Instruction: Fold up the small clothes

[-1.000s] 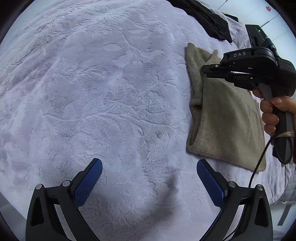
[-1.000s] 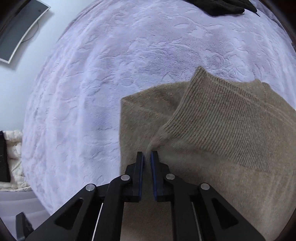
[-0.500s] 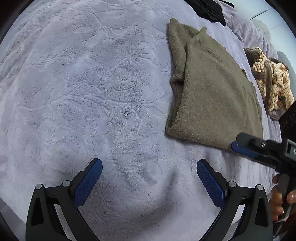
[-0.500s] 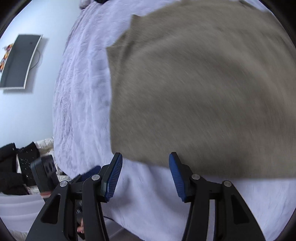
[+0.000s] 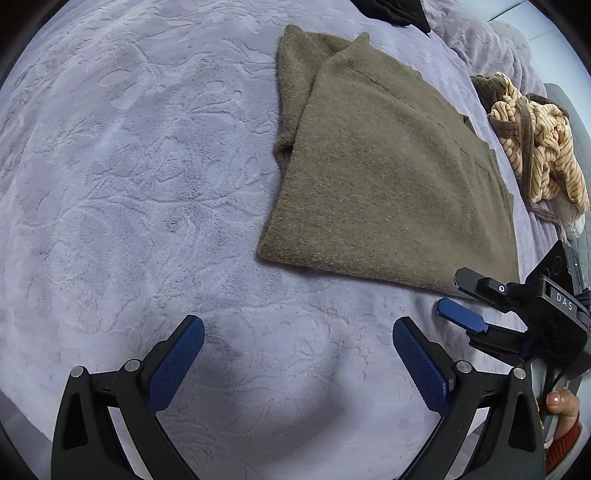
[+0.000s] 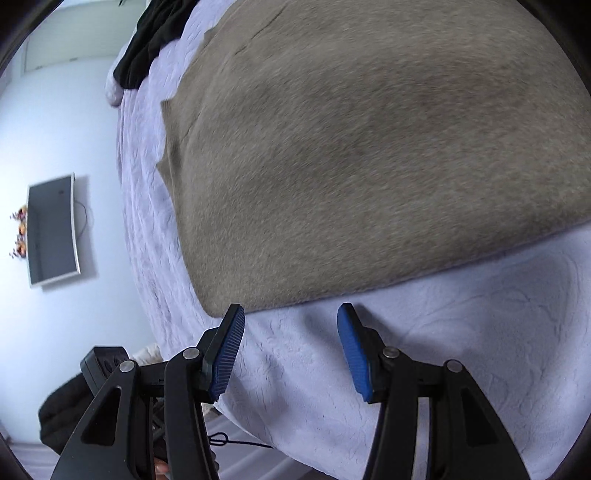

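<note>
An olive-brown knit sweater (image 5: 388, 166) lies flat and folded on the lavender bedspread (image 5: 129, 166), with one sleeve tucked along its left side. My left gripper (image 5: 295, 332) hovers open over bare bedspread, to the near left of the sweater's corner. In the left wrist view, my right gripper (image 5: 448, 291) sits at the sweater's near right corner, held by a hand. Seen from its own camera, the right gripper (image 6: 290, 310) is open, its blue pads just short of the sweater's (image 6: 369, 147) near hem, with nothing between them.
A crumpled orange-striped garment (image 5: 535, 147) lies to the right of the sweater. A black garment (image 5: 391, 11) lies at the far end of the bed. The bed's edge drops away to the left in the right wrist view, with a wall screen (image 6: 51, 229) beyond.
My right gripper, shut at the sweater's folded part a second ago, has opened and pulled back to the near hem while rolling. My left gripper has shifted, so the sweater shows more fully.
</note>
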